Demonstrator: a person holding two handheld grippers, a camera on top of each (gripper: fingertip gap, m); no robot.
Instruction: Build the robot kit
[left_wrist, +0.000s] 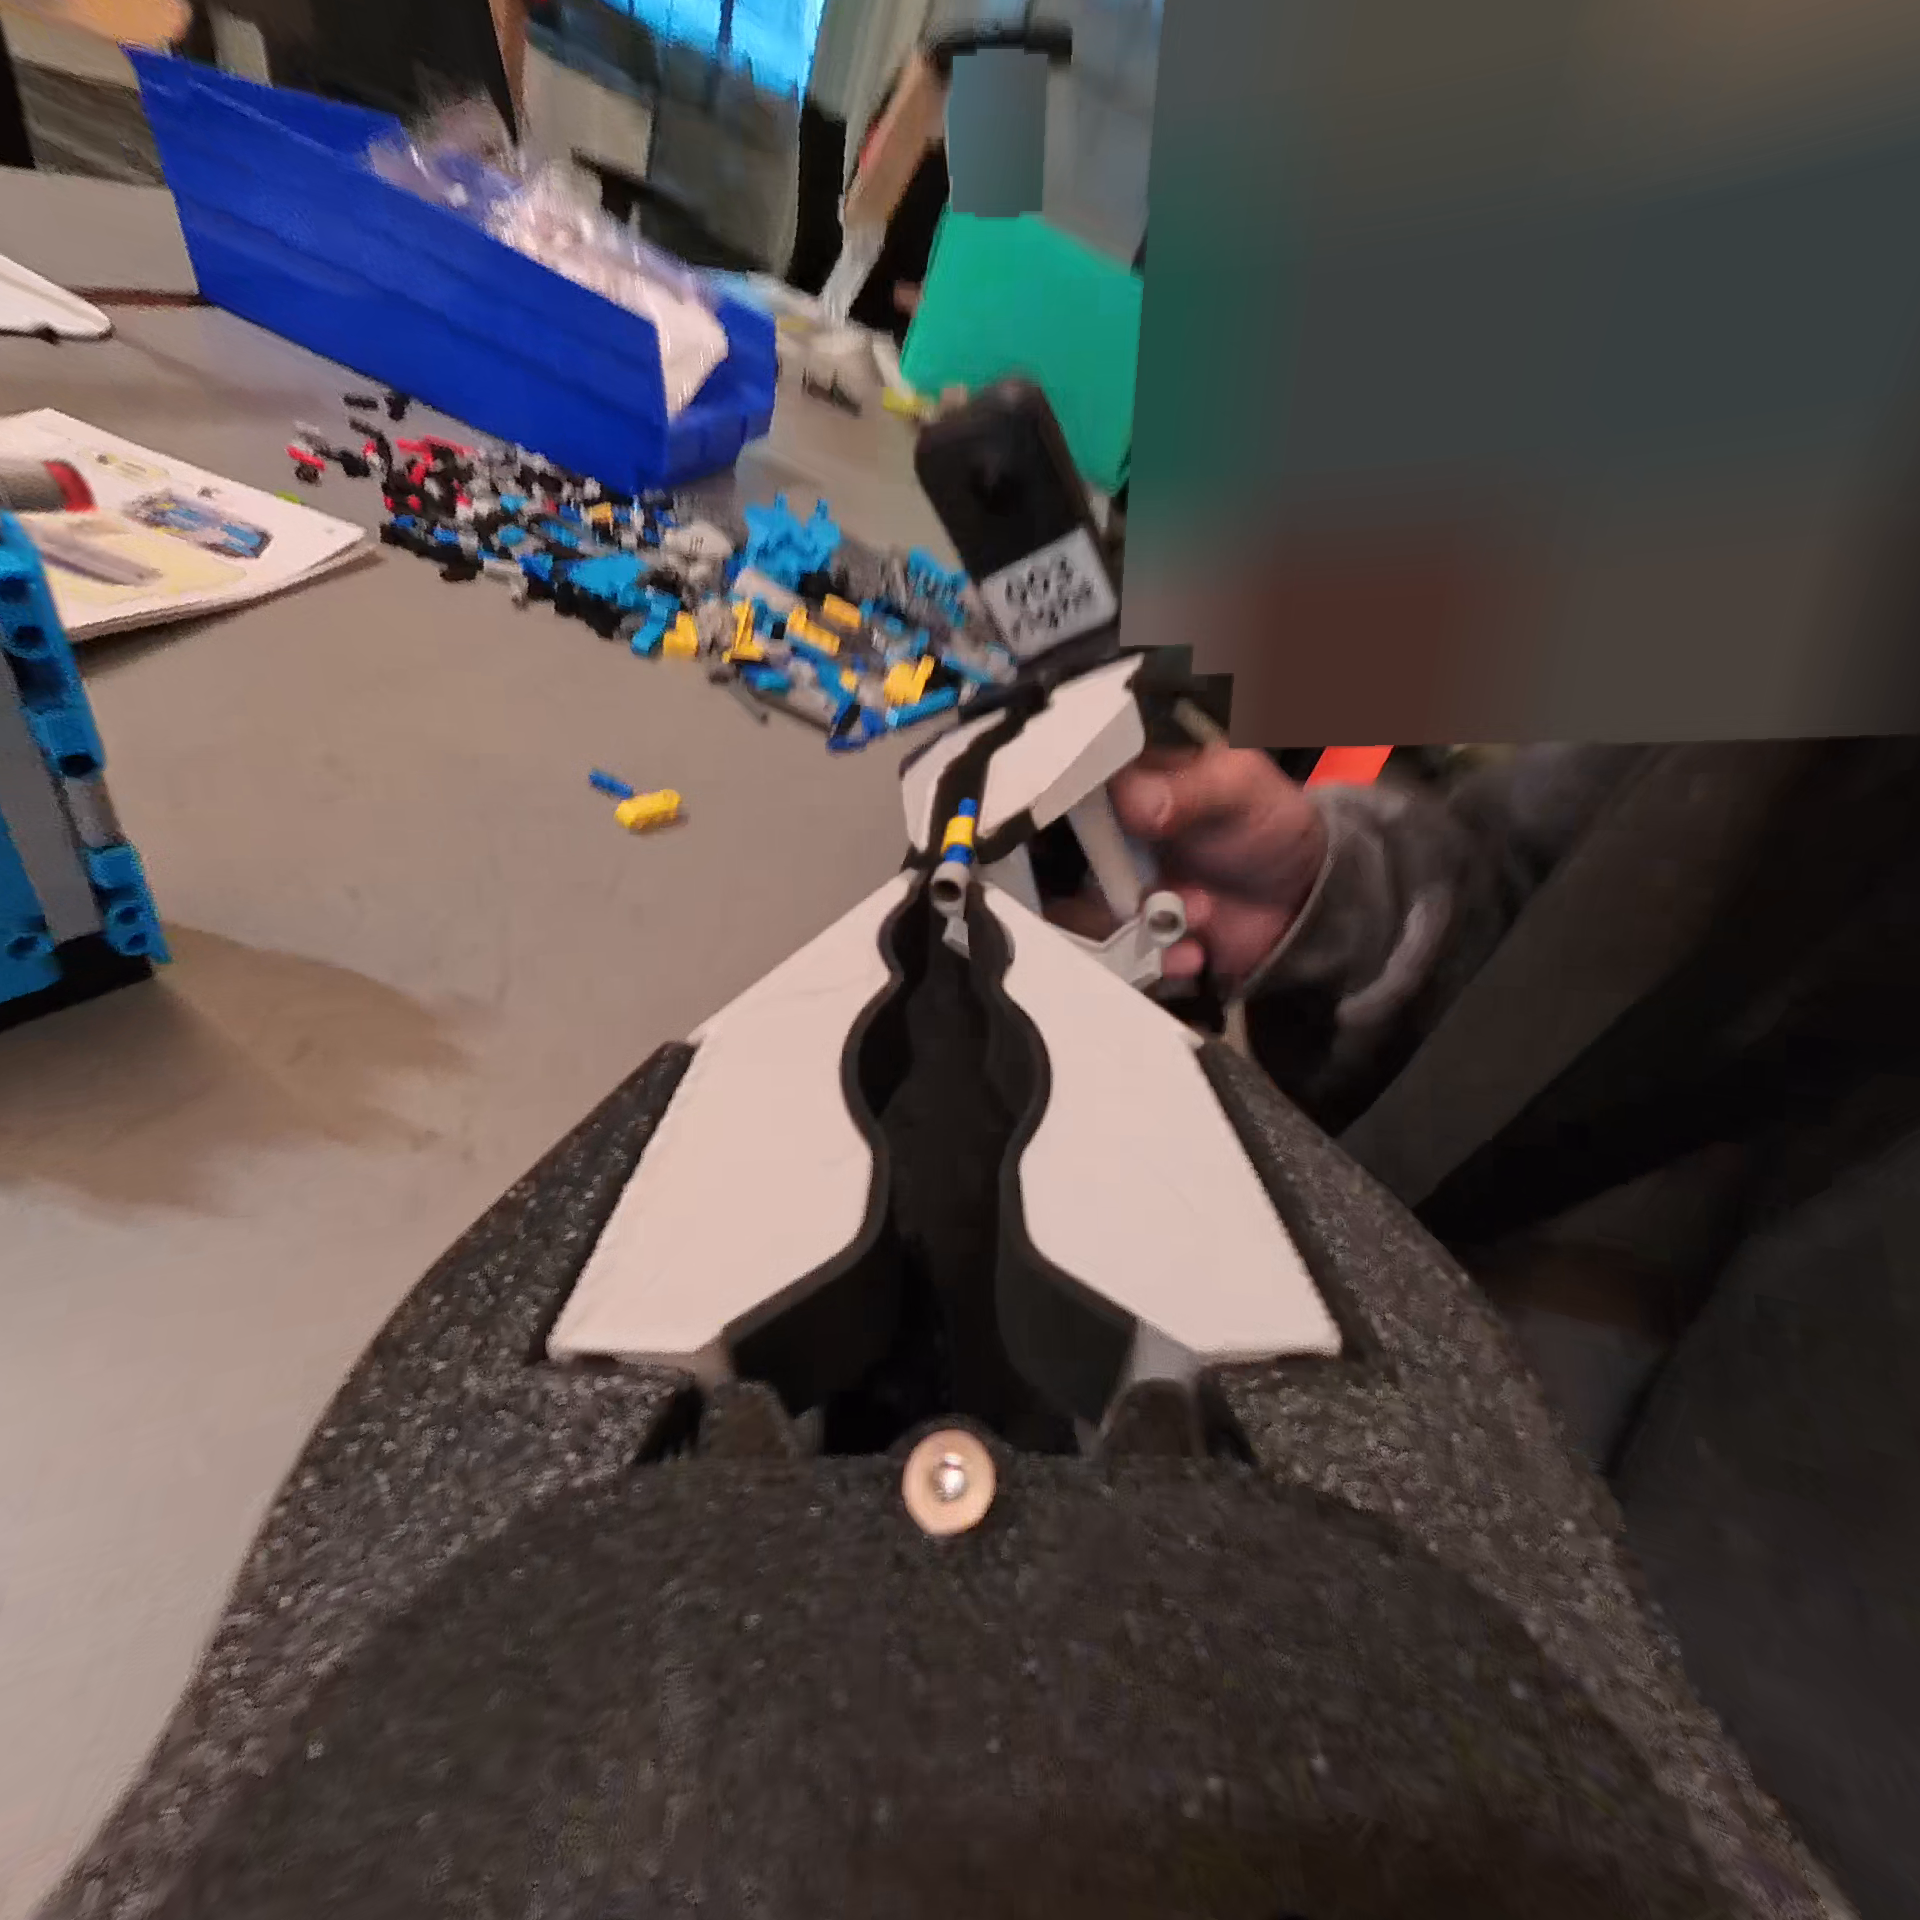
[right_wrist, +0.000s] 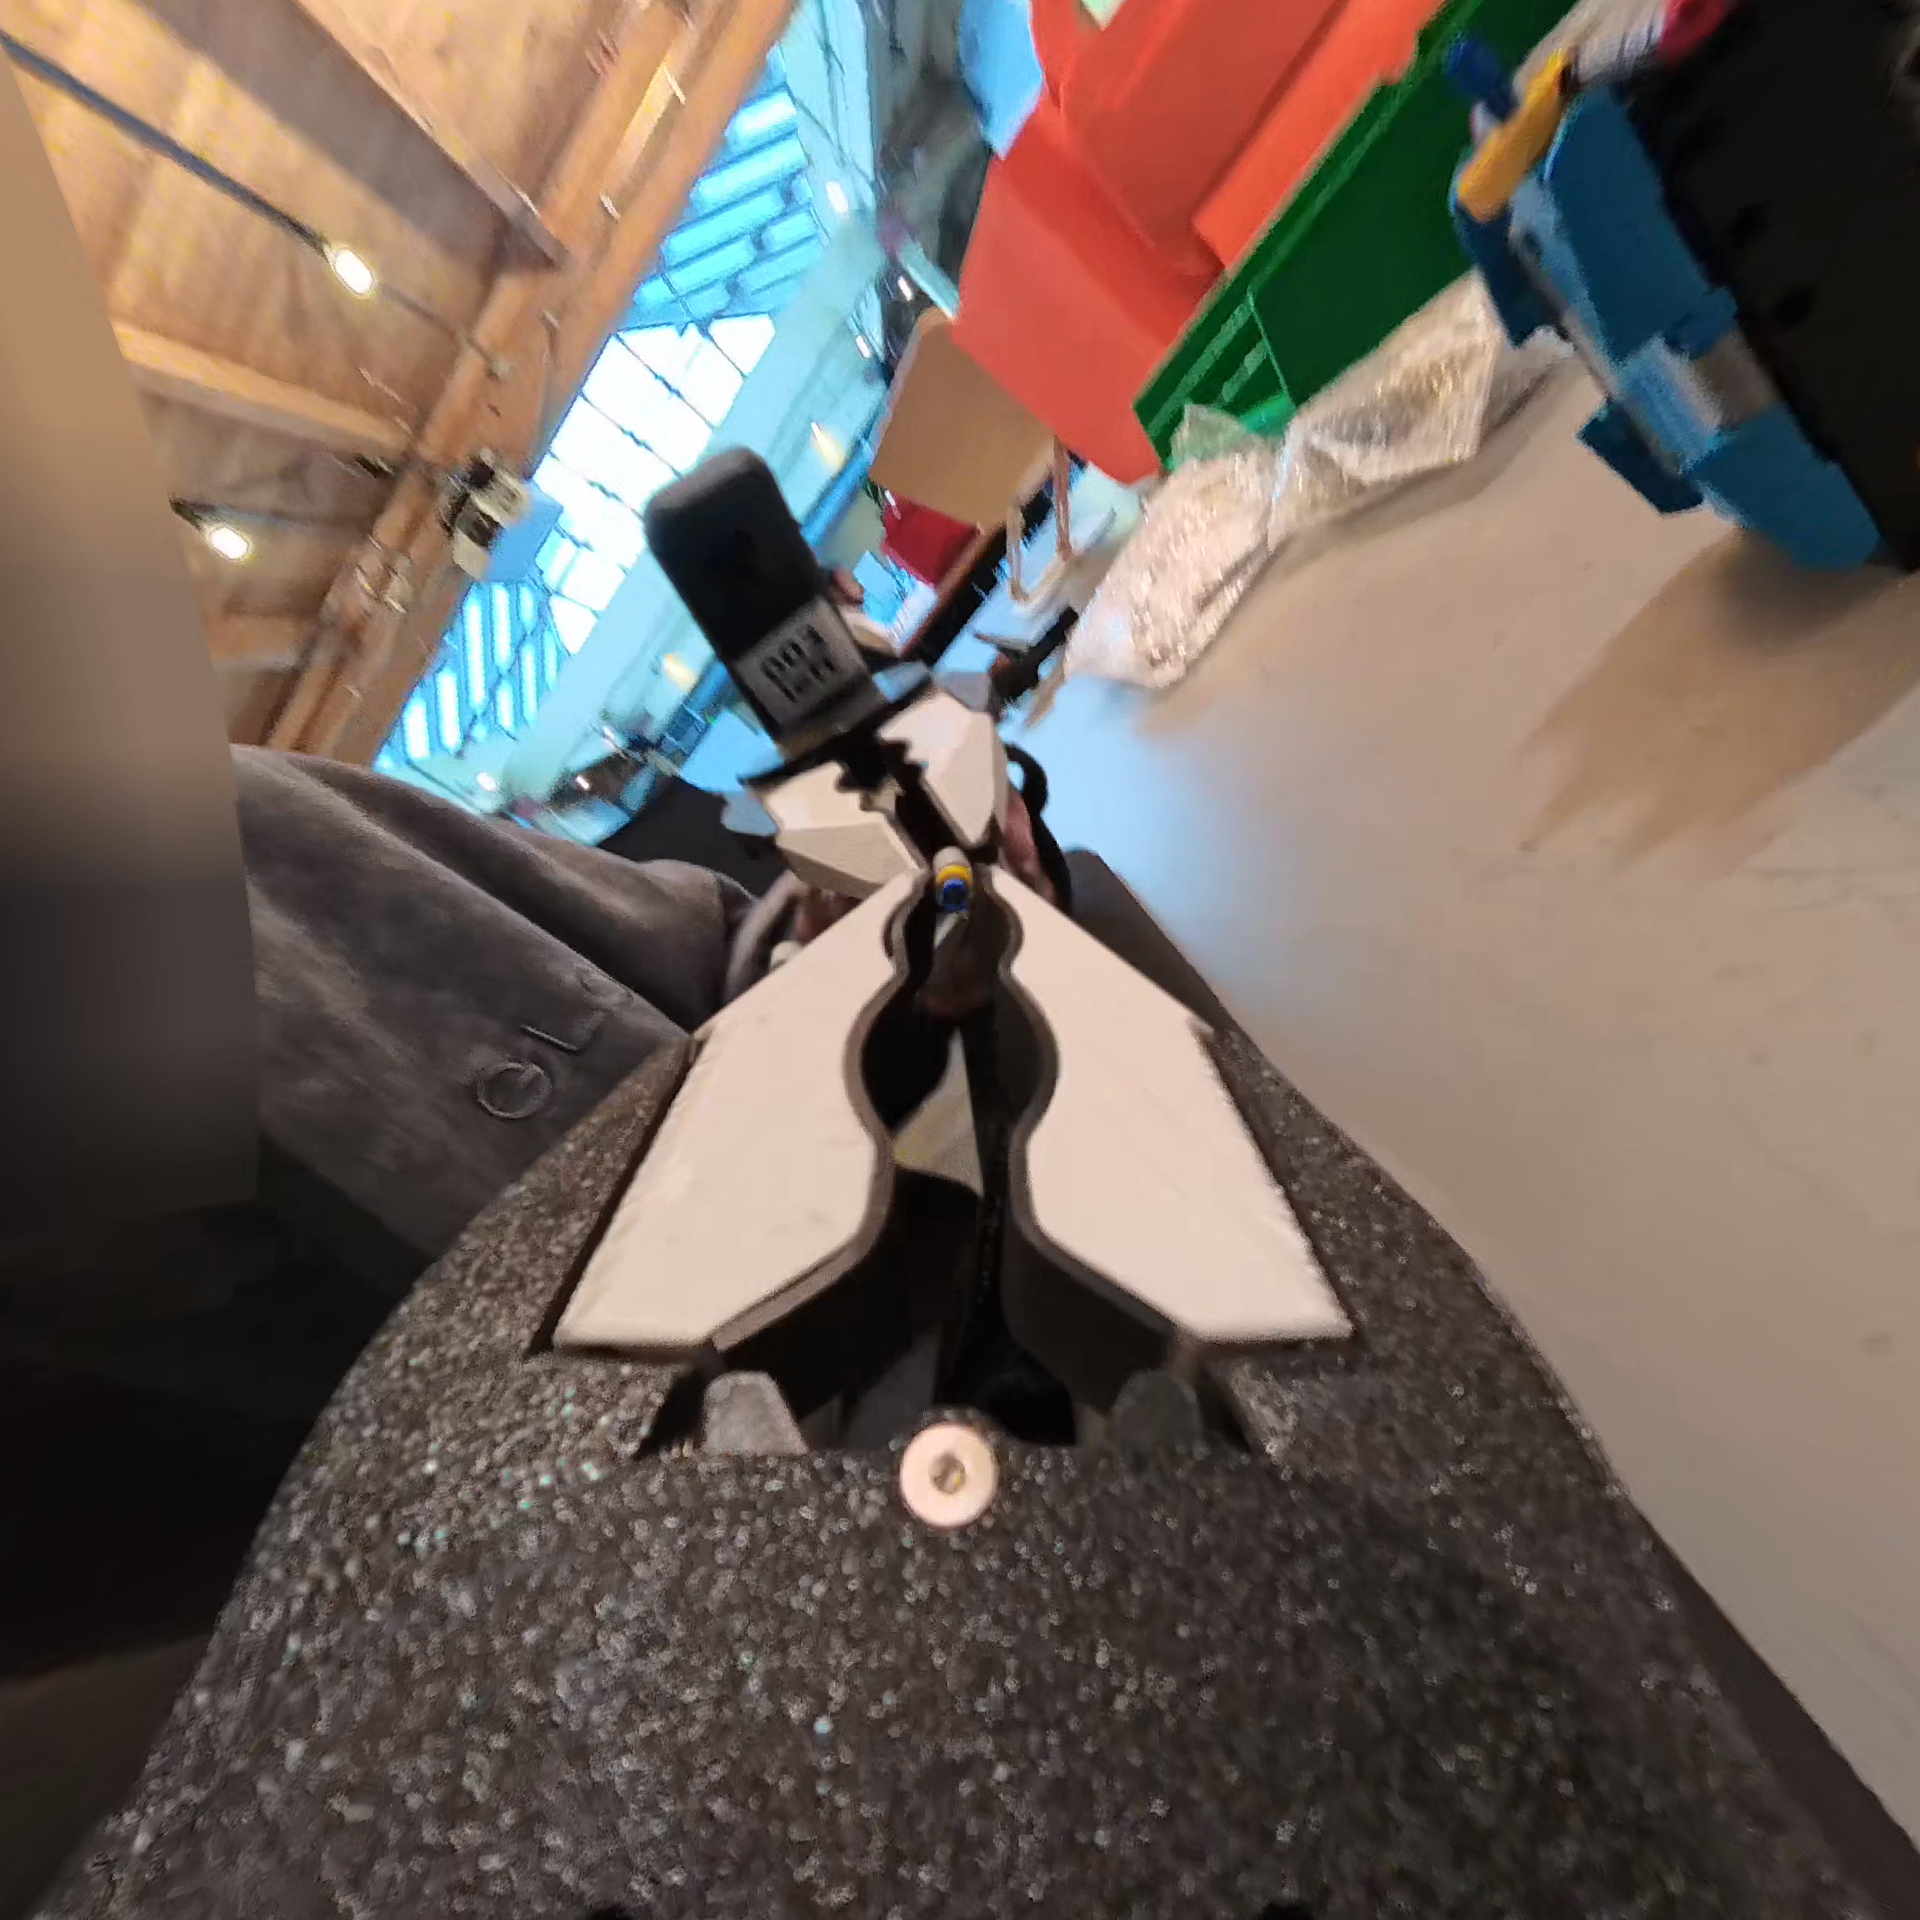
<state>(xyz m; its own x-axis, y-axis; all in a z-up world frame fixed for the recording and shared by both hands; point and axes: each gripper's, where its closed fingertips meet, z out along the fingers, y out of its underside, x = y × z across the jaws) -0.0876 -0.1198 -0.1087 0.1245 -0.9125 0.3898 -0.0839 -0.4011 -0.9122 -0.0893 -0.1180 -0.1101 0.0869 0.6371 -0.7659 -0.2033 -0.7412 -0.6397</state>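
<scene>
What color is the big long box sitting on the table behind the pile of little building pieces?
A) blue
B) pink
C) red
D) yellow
A: in the left wrist view the long open bin standing on the grey table just behind the scattered pile of small building pieces is plainly blue, with clear plastic bags inside it.

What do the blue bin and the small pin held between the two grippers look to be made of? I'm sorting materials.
Blue bin: probably rigid moulded plastic, with an even saturated colour and a ribbed wall.
Small pin: likely hard plastic, with yellow, blue and grey bands and a hollow grey end; blur hides the finish.
</scene>
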